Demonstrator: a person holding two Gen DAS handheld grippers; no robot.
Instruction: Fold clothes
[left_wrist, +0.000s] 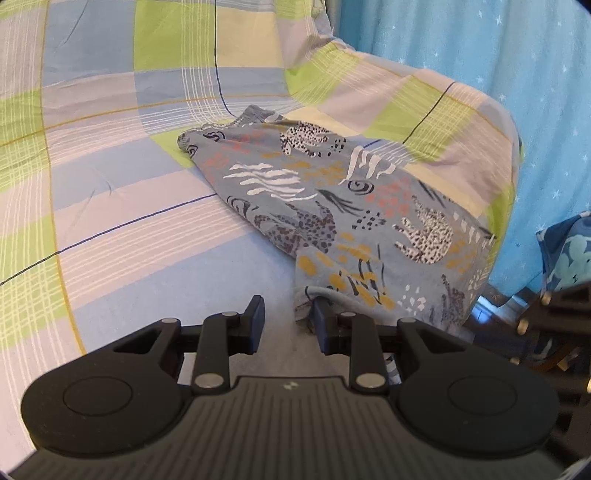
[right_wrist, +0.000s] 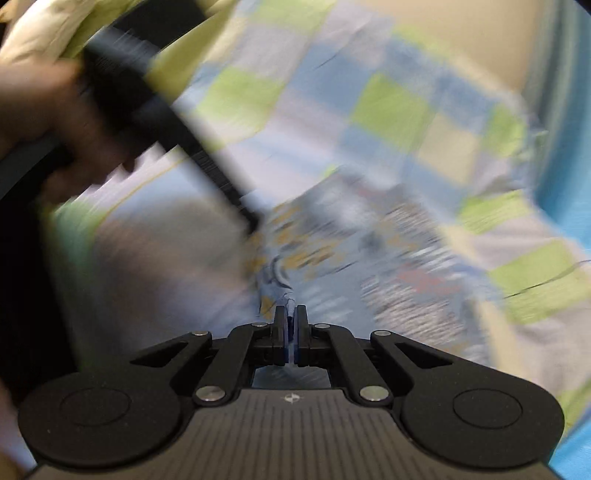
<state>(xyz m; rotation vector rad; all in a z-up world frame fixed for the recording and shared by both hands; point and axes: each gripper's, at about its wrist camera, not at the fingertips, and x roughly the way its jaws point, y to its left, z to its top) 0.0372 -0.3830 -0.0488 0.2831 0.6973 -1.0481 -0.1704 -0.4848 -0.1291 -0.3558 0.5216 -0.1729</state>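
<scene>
**Right tongs pinch garment hem; left tongs spread**

Currently the patterned garment, grey-blue with spotted animal shapes, white stripes and orange and mustard dots, lies crumpled on the bed near its right edge, one end draped over that edge. Bed covered by a checked sheet in green, blue and lilac.

Left tongs: fingers spread wide, nothing between them. The right finger touches or sits just beside the garment's near hem; cannot tell which.

Right tongs: pressed together on a thin fold of the garment's edge; cloth visible between the pads. Right wrist view heavily motion-blurred, so garment detail is poor.

A hand gripping the left tongs' dark body shows at upper left of that view. Blue star-printed curtain hangs beyond the bed's right edge.
</scene>
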